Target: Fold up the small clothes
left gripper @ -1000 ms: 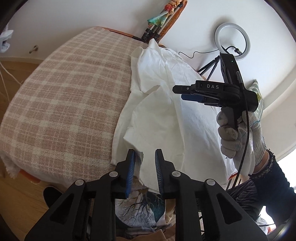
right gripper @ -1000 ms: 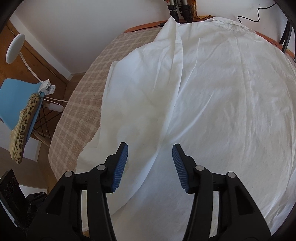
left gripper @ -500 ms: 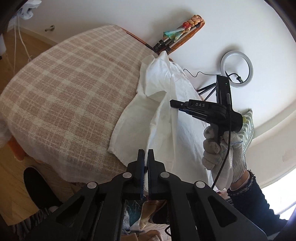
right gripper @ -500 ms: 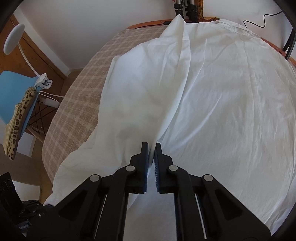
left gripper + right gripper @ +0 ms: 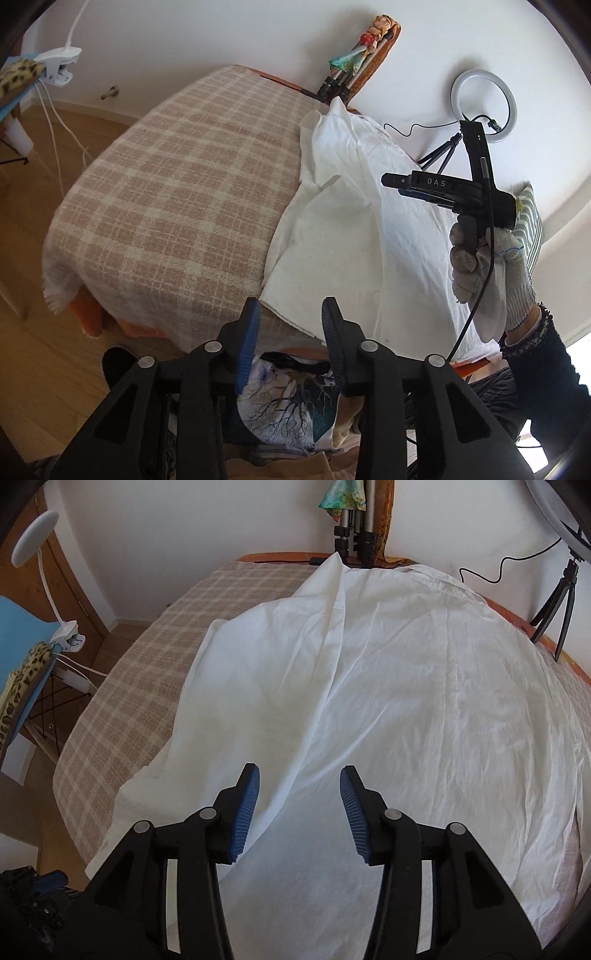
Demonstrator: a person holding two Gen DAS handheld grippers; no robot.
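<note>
A white shirt (image 5: 354,229) lies spread on the right half of a table under a beige checked cloth (image 5: 177,206). Its left side is folded over the body, with a long crease (image 5: 325,672) running down the middle. My left gripper (image 5: 290,314) hovers over the shirt's near corner at the table edge; its jaws are opening and nothing is between them. My right gripper (image 5: 299,775) hangs over the lower part of the shirt (image 5: 424,709), jaws opening, no cloth pinched. In the left wrist view a gloved hand (image 5: 491,266) carries that right gripper (image 5: 388,181) above the shirt.
A ring light on a tripod (image 5: 484,107) and a second tripod with colourful cloth (image 5: 354,62) stand at the table's far side. A blue chair with a leopard cushion (image 5: 22,672) and a clip lamp (image 5: 37,535) stand left. Printed clothes (image 5: 291,406) lie below the near edge.
Both grippers closed half a second ago and have since opened again. The fold of white cloth that the left gripper held up now lies flat on the shirt. The right gripper rose slightly.
</note>
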